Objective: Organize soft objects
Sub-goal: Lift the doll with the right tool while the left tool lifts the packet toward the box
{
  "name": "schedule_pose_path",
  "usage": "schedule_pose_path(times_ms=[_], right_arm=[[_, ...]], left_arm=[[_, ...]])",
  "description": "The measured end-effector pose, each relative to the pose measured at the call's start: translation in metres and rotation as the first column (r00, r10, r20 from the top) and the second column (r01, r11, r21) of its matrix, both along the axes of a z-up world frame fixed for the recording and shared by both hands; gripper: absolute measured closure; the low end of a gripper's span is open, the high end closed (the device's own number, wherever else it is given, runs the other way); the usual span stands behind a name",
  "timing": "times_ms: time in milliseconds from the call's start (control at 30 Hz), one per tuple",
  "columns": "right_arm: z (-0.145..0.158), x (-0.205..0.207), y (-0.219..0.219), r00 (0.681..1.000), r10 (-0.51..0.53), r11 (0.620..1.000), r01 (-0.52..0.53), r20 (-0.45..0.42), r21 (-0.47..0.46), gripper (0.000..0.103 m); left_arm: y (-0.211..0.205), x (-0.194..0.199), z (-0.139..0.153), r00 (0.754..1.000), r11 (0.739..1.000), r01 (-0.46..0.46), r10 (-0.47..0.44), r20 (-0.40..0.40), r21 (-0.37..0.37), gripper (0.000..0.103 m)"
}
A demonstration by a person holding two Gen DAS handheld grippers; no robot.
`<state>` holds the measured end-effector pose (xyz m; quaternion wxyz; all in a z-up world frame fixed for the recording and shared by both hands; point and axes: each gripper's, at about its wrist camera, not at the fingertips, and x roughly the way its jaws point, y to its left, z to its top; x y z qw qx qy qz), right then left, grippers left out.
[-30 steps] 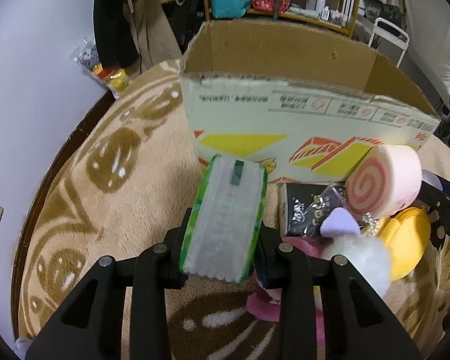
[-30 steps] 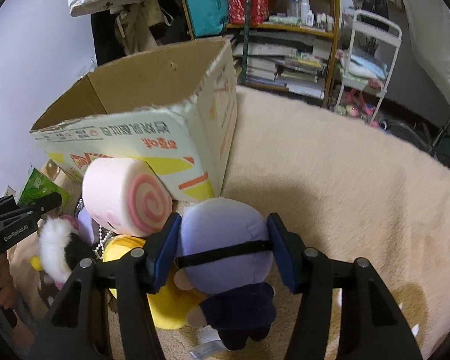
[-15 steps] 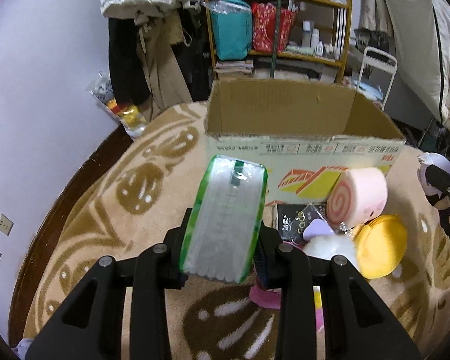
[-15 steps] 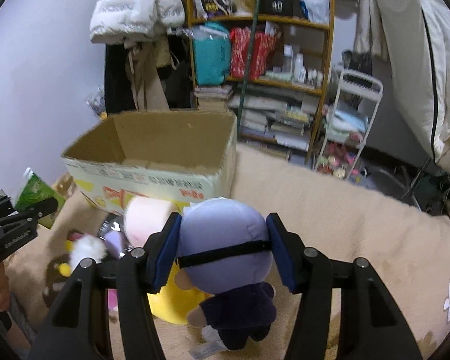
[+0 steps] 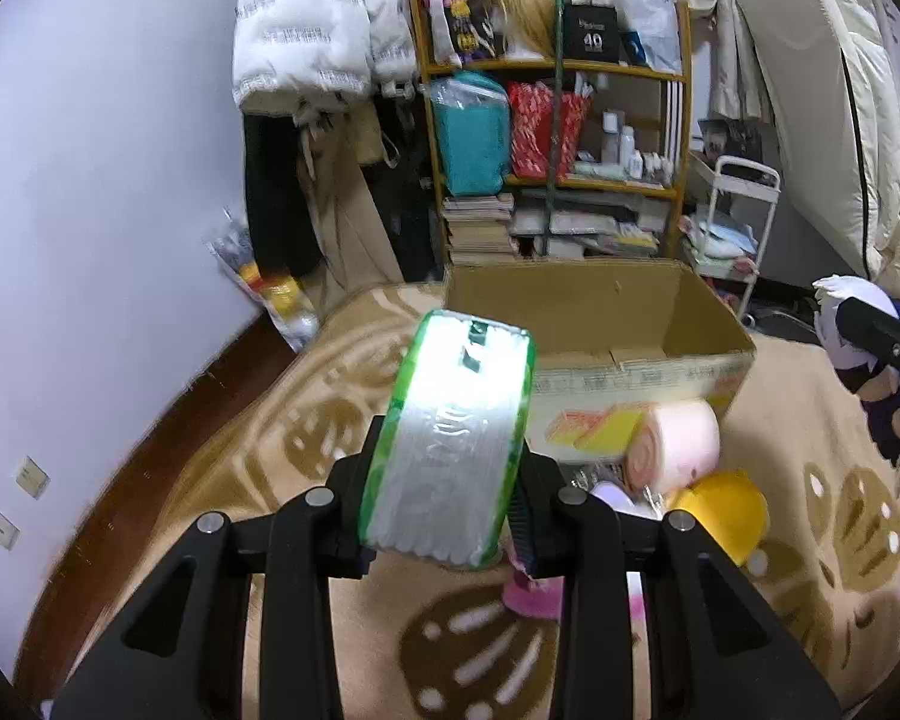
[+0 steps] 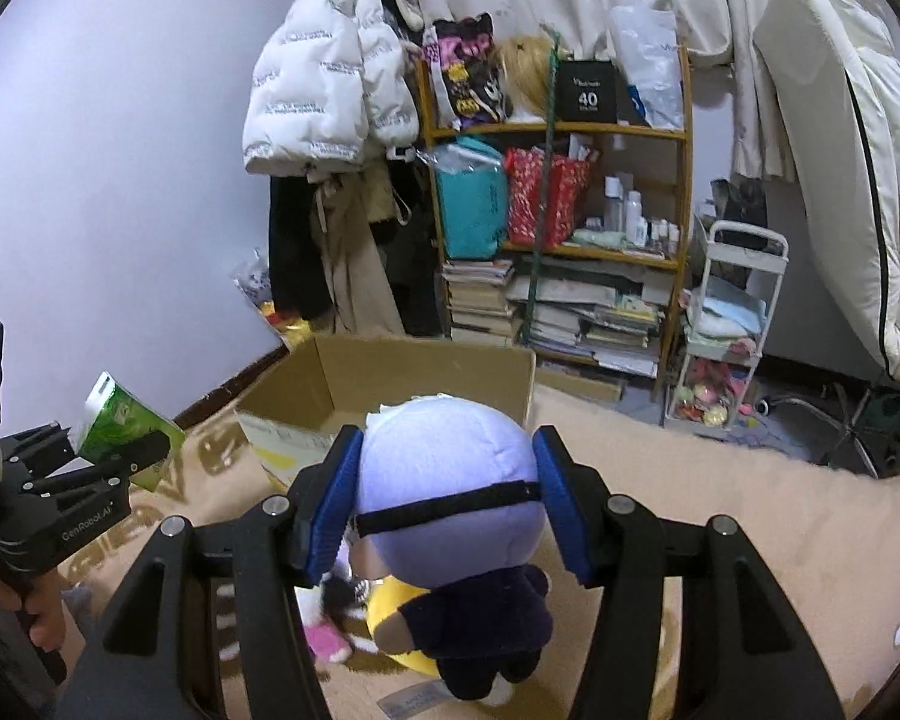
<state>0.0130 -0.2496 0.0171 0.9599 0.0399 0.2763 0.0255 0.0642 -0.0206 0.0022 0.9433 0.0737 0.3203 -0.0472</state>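
My left gripper (image 5: pixel 447 510) is shut on a green-edged pack of tissues (image 5: pixel 450 432), held above the rug in front of the open cardboard box (image 5: pixel 606 324). My right gripper (image 6: pixel 447 516) is shut on the head of a lavender-haired plush doll (image 6: pixel 450 504) in dark clothes, lifted near the box (image 6: pixel 390 378). From the left wrist view the doll (image 5: pixel 864 360) hangs at the right edge. Seen from the right wrist, the tissue pack (image 6: pixel 123 426) and left gripper (image 6: pixel 84 480) are at the left. A pink roll cushion (image 5: pixel 675 447) and a yellow plush (image 5: pixel 723 513) lie by the box.
The floor is covered by a beige rug with brown patterns (image 5: pixel 306 438). Behind the box stand a wooden shelf (image 6: pixel 561 192) full of books and bags, hanging coats (image 6: pixel 330 78), a white cart (image 6: pixel 732 324) and a mattress (image 6: pixel 858 150) leaning at the right. A pink toy (image 5: pixel 531 594) lies below the left gripper.
Both grippers have risen with their loads and tilted up, so the box looks smaller and lower and the shelf and wall fill more of each view. Neither grip has changed.
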Motion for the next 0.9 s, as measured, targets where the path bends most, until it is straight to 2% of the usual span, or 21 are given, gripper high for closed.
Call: schedule_pose_path(times_ms=[267,500,733,900], right_arm=[[0.042,0.018,0.001,0.996,0.023,0.998,-0.019,0.088,-0.054,0.042],[0.056,0.059,0.003,0.991,0.041,0.998,-0.035,0.124,-0.045,0.042],[0.038,0.103,0.002,0.988,0.075,0.996,-0.080,0.133,0.040,0.042],[0.010,0.117,0.006,0.991,0.087,0.996,-0.089,0.104,0.019,0.041]], left_arm=[[0.001,0.020,0.040,0.996,1.000,0.017,-0.016,0.085,-0.014,0.071],[-0.016,0.057,0.064,0.989,0.998,0.054,-0.050,0.142,-0.025,0.071],[-0.023,0.095,0.054,0.983,0.992,0.090,-0.075,0.167,-0.086,0.070],[-0.032,0.118,0.030,0.988,0.994,0.096,-0.089,0.125,-0.051,0.070]])
